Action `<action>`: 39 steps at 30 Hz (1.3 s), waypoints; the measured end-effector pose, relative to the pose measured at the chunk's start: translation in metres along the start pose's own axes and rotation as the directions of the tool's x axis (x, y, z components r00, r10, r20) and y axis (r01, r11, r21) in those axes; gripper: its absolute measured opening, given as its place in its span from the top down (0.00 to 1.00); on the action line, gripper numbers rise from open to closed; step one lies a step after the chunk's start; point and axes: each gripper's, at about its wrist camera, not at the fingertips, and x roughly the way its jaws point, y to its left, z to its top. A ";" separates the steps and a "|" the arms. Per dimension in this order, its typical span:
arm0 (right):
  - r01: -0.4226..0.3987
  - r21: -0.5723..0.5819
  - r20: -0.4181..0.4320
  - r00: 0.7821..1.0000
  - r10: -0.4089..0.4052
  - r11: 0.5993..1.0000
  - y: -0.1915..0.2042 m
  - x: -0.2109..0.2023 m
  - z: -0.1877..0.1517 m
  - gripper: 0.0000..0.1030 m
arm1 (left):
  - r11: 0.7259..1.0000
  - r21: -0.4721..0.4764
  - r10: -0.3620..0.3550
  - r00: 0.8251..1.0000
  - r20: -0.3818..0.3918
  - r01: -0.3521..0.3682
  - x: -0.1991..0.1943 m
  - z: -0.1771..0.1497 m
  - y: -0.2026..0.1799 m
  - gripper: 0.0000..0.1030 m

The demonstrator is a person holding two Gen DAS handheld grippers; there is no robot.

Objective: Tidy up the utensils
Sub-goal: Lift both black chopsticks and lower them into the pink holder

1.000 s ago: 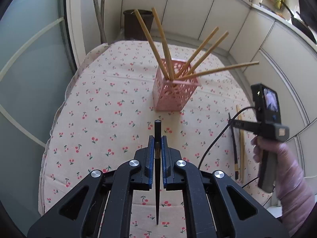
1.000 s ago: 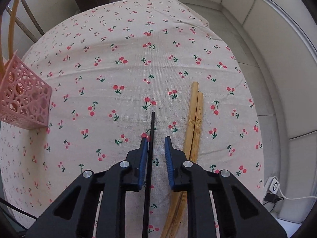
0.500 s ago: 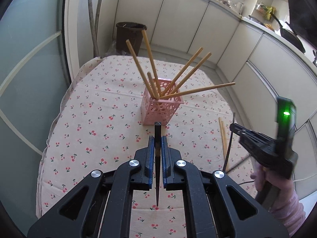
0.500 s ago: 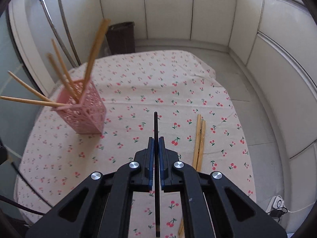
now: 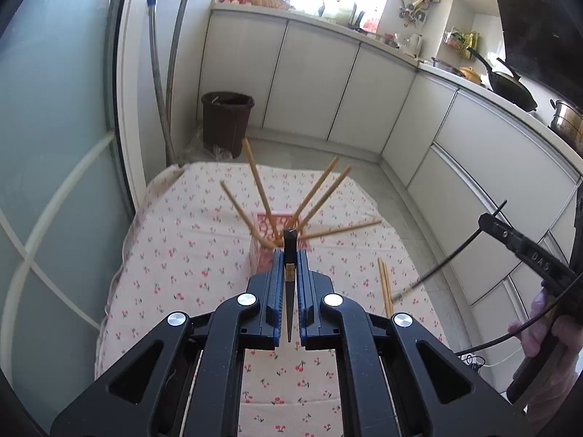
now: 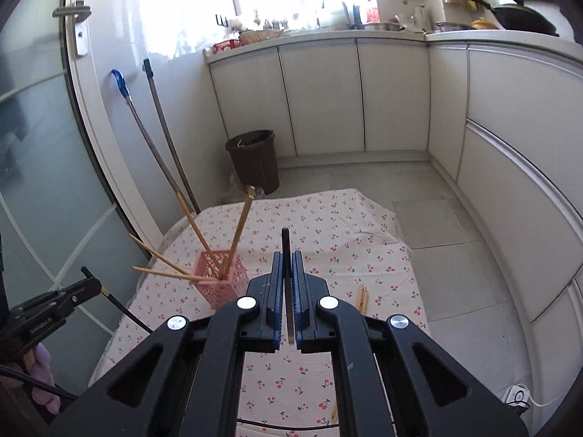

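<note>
A pink lattice holder (image 6: 223, 284) with several wooden chopsticks (image 5: 257, 185) fanned out stands on the cherry-print tablecloth (image 5: 189, 255); it also shows in the left wrist view (image 5: 259, 255), partly behind my fingers. My left gripper (image 5: 290, 258) is shut on a black chopstick (image 5: 290, 244), held high above the table. My right gripper (image 6: 288, 266) is shut on another black chopstick (image 6: 285, 244), also lifted well above the table. Two wooden chopsticks (image 5: 384, 284) lie on the cloth to the right of the holder, seen too in the right wrist view (image 6: 362, 296).
A dark waste bin (image 6: 254, 158) stands on the floor beyond the table, with mop handles (image 6: 160, 138) leaning by the glass door. White cabinets (image 6: 364, 102) run along the back and right. A cable (image 5: 484, 342) hangs by the right hand.
Both grippers have risen high above the table with their black chopsticks. The right gripper closed on its chopstick and lifted it off the cloth.
</note>
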 end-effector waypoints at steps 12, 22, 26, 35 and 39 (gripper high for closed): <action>-0.092 0.030 0.186 0.979 0.085 0.995 0.013 -0.048 0.078 0.95 | 1.000 0.014 0.007 0.986 0.166 -0.010 -0.008 0.081 -0.017 0.94; -0.121 0.011 0.219 0.969 0.115 0.993 0.035 -0.020 0.111 0.95 | 0.996 -0.042 0.079 0.989 0.128 -0.075 0.055 0.099 -0.008 0.94; -0.125 0.006 0.201 0.972 0.121 0.992 0.042 -0.006 0.110 0.95 | 0.996 -0.054 0.082 0.992 0.091 -0.078 0.073 0.096 -0.003 0.93; -0.134 -0.023 0.194 0.972 0.136 0.991 0.060 0.013 0.106 0.95 | 0.992 -0.126 0.042 0.987 0.155 -0.023 0.044 0.099 0.014 0.74; -0.123 -0.040 0.186 0.974 0.128 0.992 0.071 0.026 0.103 0.95 | 0.985 -0.170 0.039 0.982 0.185 -0.007 0.026 0.104 0.024 0.72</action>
